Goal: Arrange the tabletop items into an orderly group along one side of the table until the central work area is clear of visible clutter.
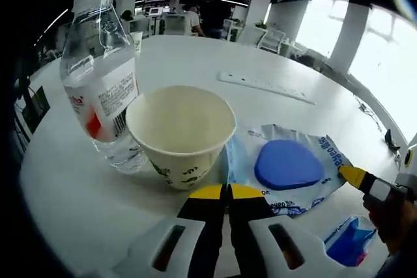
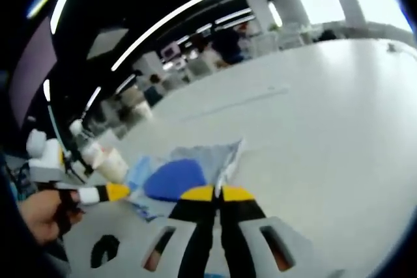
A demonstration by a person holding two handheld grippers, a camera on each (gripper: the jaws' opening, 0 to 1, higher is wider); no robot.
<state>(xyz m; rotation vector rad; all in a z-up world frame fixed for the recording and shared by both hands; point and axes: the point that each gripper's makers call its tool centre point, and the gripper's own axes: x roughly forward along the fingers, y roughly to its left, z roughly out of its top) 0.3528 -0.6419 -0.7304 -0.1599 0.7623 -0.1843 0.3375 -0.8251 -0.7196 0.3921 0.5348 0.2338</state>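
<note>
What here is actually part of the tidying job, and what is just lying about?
Part of the job:
water bottle
paper cup
packet with a blue pad
left gripper, shut
right gripper, shut

Just about:
long white ruler-like strip
white table
people and desks behind

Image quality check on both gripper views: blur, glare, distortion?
Left gripper view: sharp up close on the paper cup and water bottle, windows at right blown out, fisheye bends the table edge. Right gripper view: soft and smeared throughout, blue pouch blurred, ceiling light strips streak, window at top right overexposed.
</note>
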